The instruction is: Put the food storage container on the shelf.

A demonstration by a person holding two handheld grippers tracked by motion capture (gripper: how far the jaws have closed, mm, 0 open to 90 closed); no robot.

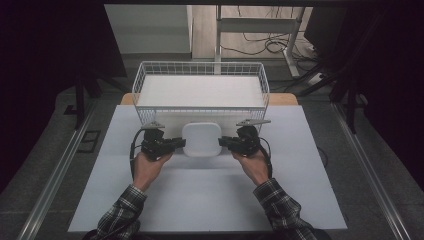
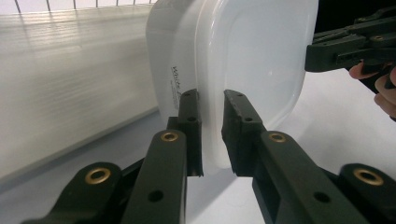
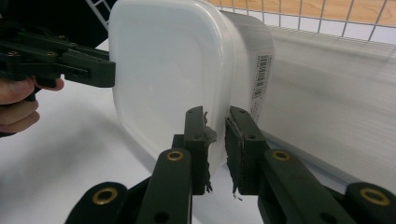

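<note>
While the worktop (image 1: 210,200) carries a wire basket (image 1: 145,80) at its far edge, a lidded tub (image 1: 201,139) hangs just before it, each hand-held gripper, left (image 1: 181,143) and right (image 1: 223,142), clamped on its rim. Carrying seems underway; next likely calls for lifting it over the basket wall.

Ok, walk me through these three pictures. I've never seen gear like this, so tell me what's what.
A person holds a two-jaw hand tool in each hand. The high view looks down on the table; the other two pictures come from cameras riding on each tool. The left gripper and the right gripper each pinch the rim of a white lidded container from opposite sides, just in front of a white wire basket at the table's far edge.
</note>
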